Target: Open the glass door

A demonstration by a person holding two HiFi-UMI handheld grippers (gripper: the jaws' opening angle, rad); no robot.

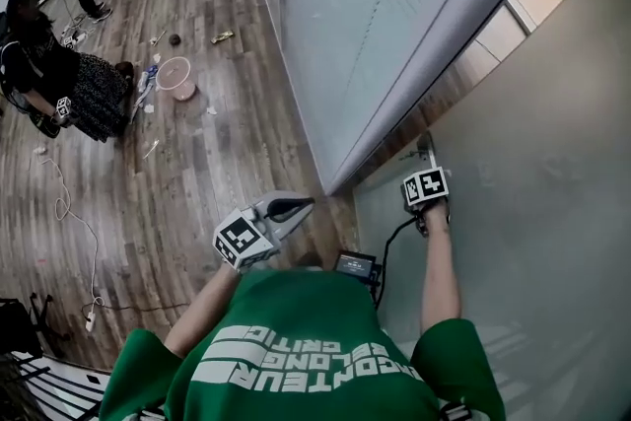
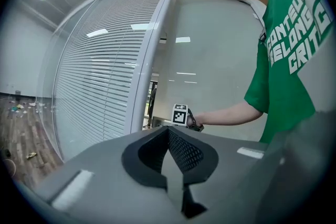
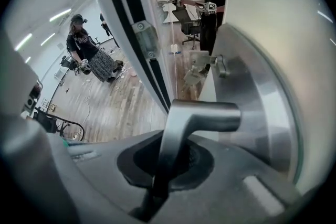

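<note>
Jaws of our right gripper [image 3: 160, 173] were clamped on the brushed-metal lever handle [image 3: 202, 115] of the frosted glass door [image 1: 523, 212], which stood at our right beside the blind-covered glass wall [image 1: 375, 5]. We held our left gripper [image 2: 176, 165] clear of the door, near our chest, jaws together and empty.

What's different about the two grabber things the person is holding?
The right gripper is clamped on the metal door handle, but the left gripper holds nothing. The right gripper is right up against the glass door, while the left gripper is out in the open air, away from the door. Both have their jaws closed, and both carry a cube with square markers.
</note>
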